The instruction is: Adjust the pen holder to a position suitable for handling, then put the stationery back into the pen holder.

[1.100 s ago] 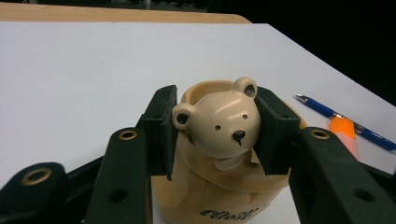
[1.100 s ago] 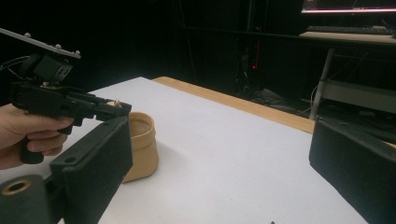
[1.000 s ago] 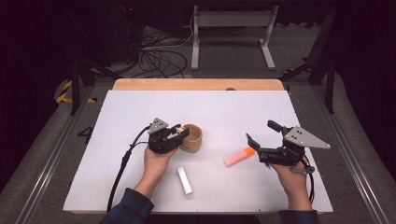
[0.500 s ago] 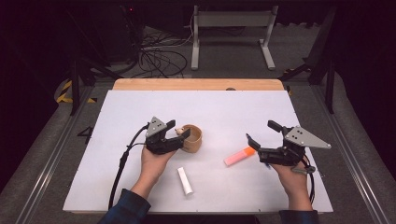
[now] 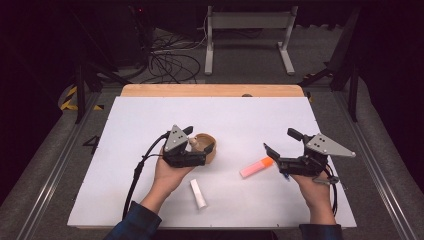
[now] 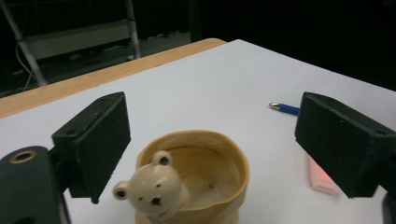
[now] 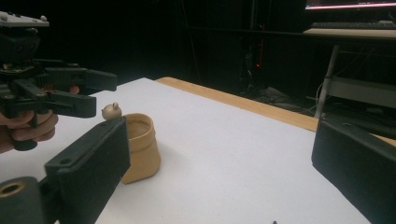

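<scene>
A tan cup [image 5: 206, 148] with a small bear head [image 6: 152, 189] on its rim stands at the middle of the white table top. My left gripper [image 5: 199, 146] hovers just over it. Its jaws have just been opening and stand wide on either side of the cup [image 6: 201, 177], pads off it. In the right gripper view the same gripper [image 7: 106, 94] hangs above the cup [image 7: 140, 147]. My right gripper [image 5: 277, 141] is held open at the right with nothing between its jaws. An orange-pink marker [image 5: 256, 167] lies just left of it.
A white stick [image 5: 198, 193] lies near the front edge, below the left hand. A blue pen [image 6: 285, 108] lies past the marker [image 6: 322, 179], by the right hand. A wooden strip [image 5: 210, 90] runs along the far edge, with cables and a metal stand beyond it.
My left gripper's jaws have spread apart from the cup's rim and the hand has lifted a little. The right gripper and the loose objects have stayed put.
</scene>
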A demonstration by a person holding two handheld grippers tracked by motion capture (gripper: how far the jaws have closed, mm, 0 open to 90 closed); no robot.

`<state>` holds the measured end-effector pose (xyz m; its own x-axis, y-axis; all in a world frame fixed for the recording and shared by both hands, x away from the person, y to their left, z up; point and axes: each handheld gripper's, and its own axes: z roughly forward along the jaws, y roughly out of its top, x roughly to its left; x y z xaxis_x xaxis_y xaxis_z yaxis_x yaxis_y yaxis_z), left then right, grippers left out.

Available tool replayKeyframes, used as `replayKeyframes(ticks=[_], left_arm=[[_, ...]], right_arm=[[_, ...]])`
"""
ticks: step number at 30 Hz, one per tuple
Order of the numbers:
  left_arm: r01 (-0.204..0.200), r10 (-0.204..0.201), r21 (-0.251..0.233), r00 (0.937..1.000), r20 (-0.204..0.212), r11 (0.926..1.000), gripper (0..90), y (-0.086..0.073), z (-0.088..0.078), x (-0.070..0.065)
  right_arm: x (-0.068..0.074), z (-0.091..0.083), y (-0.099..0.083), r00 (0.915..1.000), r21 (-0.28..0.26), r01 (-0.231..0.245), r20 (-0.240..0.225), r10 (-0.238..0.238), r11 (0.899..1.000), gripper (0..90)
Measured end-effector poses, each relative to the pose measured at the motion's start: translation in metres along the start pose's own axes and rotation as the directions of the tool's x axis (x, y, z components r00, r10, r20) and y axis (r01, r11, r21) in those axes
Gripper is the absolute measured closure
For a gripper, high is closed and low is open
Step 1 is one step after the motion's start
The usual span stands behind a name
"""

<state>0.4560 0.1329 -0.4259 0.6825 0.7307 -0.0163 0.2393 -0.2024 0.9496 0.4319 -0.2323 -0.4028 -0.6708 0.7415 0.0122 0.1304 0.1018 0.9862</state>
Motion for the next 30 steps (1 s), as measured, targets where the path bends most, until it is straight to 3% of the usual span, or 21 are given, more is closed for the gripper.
replayKeyframes(ticks=[11, 20, 30], left_arm=[[-0.041, 0.038, 0.025, 0.9939, 0.103, 0.9989, 9.6, 0.011, 0.011, -0.024], [-0.069, 0.060, 0.053, 0.9875, 0.146, 0.9962, 9.9, 0.016, 0.025, -0.039], [-0.136, 0.107, 0.127, 0.9715, 0.211, 0.9825, 12.3, 0.017, 0.042, -0.055]], right_arm=[[0.002, 0.002, 0.000, 0.9998, 0.032, 0.014, -0.013, -0.014, 0.999, 2.6], [0.002, -0.001, 0.002, 0.9998, 0.028, 0.020, -0.007, -0.020, 0.999, 2.6], [0.002, -0.003, 0.003, 0.9998, 0.024, 0.019, -0.006, -0.019, 1.000, 2.6]])
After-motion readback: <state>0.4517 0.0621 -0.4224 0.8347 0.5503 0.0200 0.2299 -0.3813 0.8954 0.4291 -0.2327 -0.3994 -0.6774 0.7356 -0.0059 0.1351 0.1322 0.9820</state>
